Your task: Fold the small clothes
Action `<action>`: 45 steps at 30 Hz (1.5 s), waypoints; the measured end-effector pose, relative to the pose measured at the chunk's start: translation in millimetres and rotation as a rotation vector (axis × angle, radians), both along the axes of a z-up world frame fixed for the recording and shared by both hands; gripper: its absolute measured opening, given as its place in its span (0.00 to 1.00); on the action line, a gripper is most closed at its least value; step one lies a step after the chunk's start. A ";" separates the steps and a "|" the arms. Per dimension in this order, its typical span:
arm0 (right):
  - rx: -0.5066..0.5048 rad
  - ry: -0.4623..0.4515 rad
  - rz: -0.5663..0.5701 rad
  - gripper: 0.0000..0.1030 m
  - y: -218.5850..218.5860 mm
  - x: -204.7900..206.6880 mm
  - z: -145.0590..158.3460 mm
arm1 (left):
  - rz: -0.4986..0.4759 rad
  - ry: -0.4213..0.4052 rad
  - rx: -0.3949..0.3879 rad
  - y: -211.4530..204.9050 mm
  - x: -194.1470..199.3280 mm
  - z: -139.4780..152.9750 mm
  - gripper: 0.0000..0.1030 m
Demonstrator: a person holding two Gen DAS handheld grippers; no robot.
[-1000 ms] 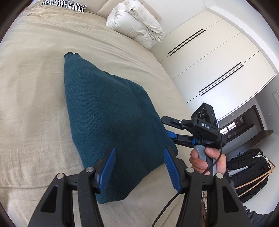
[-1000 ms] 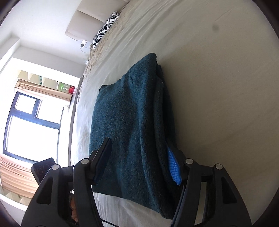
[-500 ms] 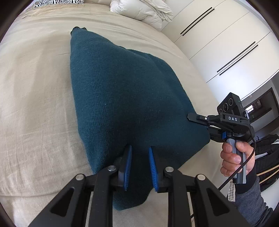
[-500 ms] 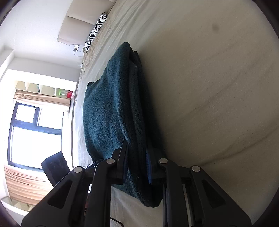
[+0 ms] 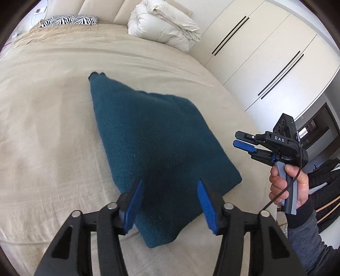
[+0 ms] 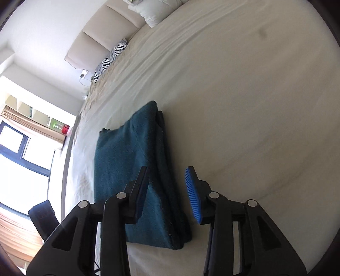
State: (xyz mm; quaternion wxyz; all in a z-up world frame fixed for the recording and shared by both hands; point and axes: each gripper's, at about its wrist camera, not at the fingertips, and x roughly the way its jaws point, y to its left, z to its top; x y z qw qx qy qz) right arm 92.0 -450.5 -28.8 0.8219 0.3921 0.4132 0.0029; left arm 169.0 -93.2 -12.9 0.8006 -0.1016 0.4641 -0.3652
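Folded teal sweater on bed; both tongs clear of it.

Left tongs (image 5: 169, 200) stand apart and opening, nothing clamped, above the near corner of the teal knit sweater (image 5: 153, 144). Right tongs (image 5: 241, 141), in a hand (image 5: 289, 186), also opening, empty, beside the sweater's edge. Beyond, beige bed (image 5: 53, 118), white duvet (image 5: 165, 27), zebra pillow (image 5: 70, 20).

From my left cam the folded sweater (image 5: 157, 146) sits on the bed (image 5: 48, 135), just ahead of my left gripper (image 5: 169, 199). Right gripper (image 5: 244, 141) hangs off its right edge. Duvet bundle (image 5: 163, 27) and pillow (image 5: 70, 20) are way back by the headboard.
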 end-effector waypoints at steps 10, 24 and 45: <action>0.300 -0.043 0.165 0.38 28.4 117.2 -24.8 | -0.040 0.098 -0.004 -48.9 104.4 -11.6 0.55; 0.260 -0.028 0.168 0.07 30.2 124.5 -49.2 | 0.041 0.124 -0.061 -28.7 112.7 -23.0 0.25; 0.299 -0.092 0.225 0.56 27.1 75.3 -13.1 | 0.010 0.096 -0.065 -30.5 66.9 -16.3 0.37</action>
